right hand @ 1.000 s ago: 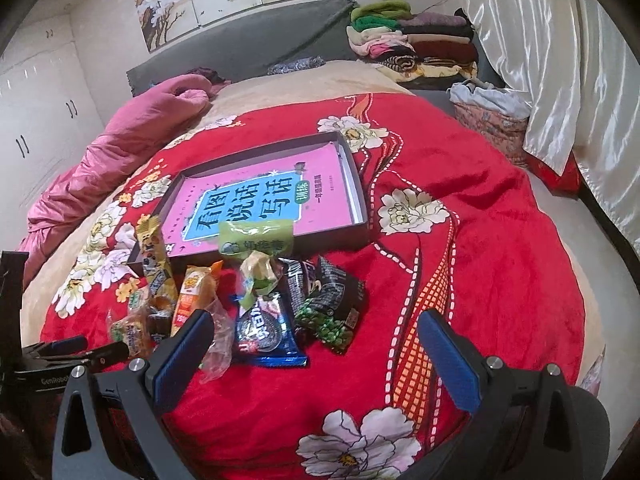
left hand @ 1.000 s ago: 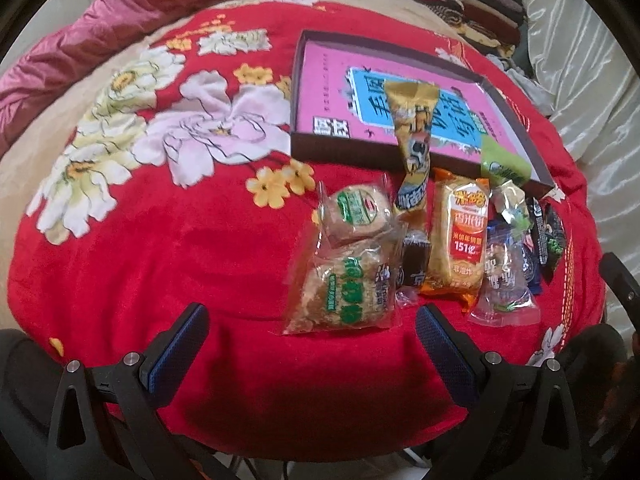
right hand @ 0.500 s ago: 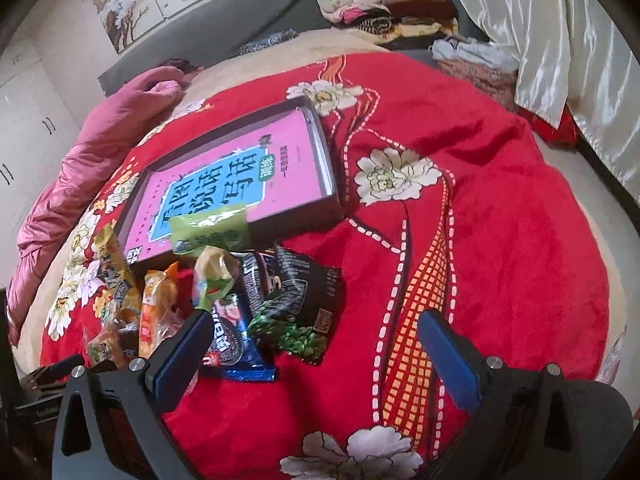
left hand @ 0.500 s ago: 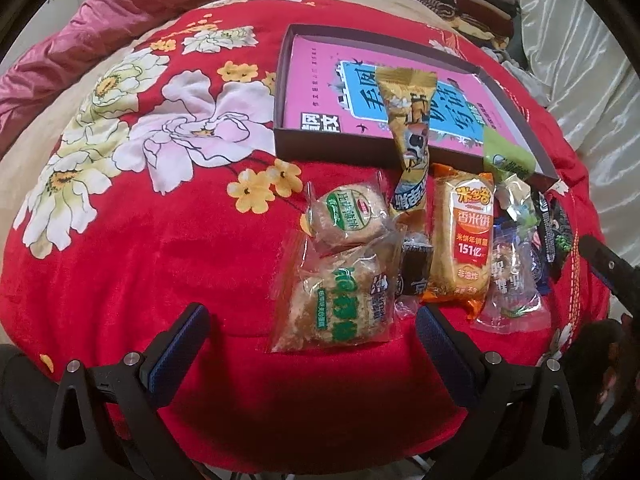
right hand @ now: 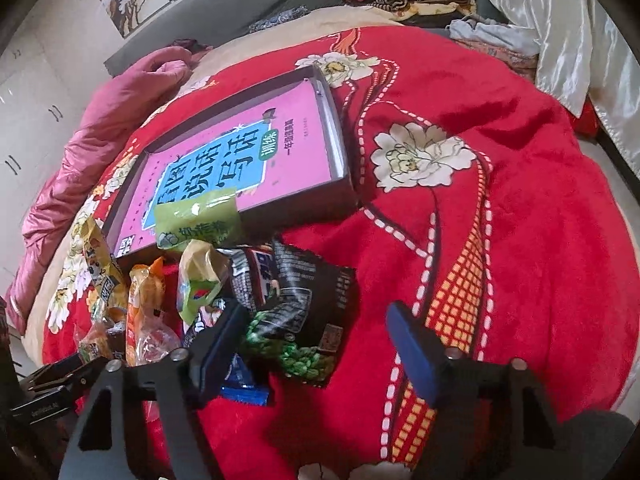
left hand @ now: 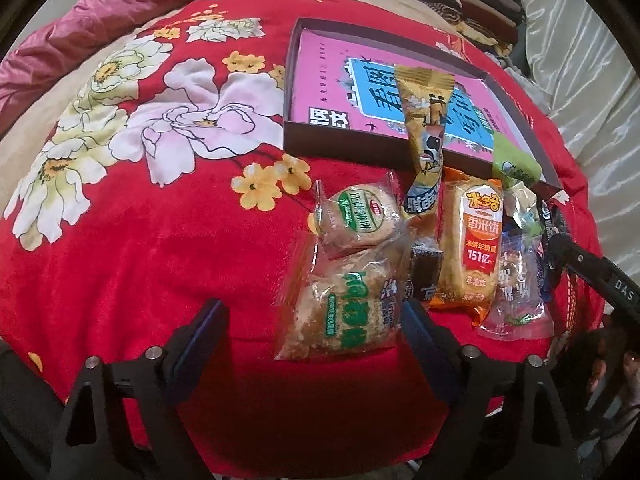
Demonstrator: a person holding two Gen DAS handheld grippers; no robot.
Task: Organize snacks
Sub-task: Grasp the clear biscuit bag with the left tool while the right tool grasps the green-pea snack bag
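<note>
the left gripper [left hand: 310, 328] is closing, its jaws still fairly wide, astride the clear pack of crumbly cake [left hand: 340, 312] with green printing; the pads do not yet press it; a hard squeeze could crush the cake, and the slick film may slide out of the pads; just ahead, the round cake pack [left hand: 360, 216] overlaps it and may be dragged along; ahead and to the right, the orange rice cracker pack [left hand: 474, 248] reads 香米饼 and 151亿.

the right gripper [right hand: 316, 340] is closing too, at a middling gap, with the black and green snack bag [right hand: 304, 320] between the jaws, apparently untouched; its left finger lies over the blue packet [right hand: 244, 390], so two packs might be caught at once; ahead, the green packet [right hand: 198, 220] leans on the rim of the tray [right hand: 344, 152], and a jolt could tip it; the pink book [right hand: 248, 152] inside bears large chinese characters, partly hidden.
</note>
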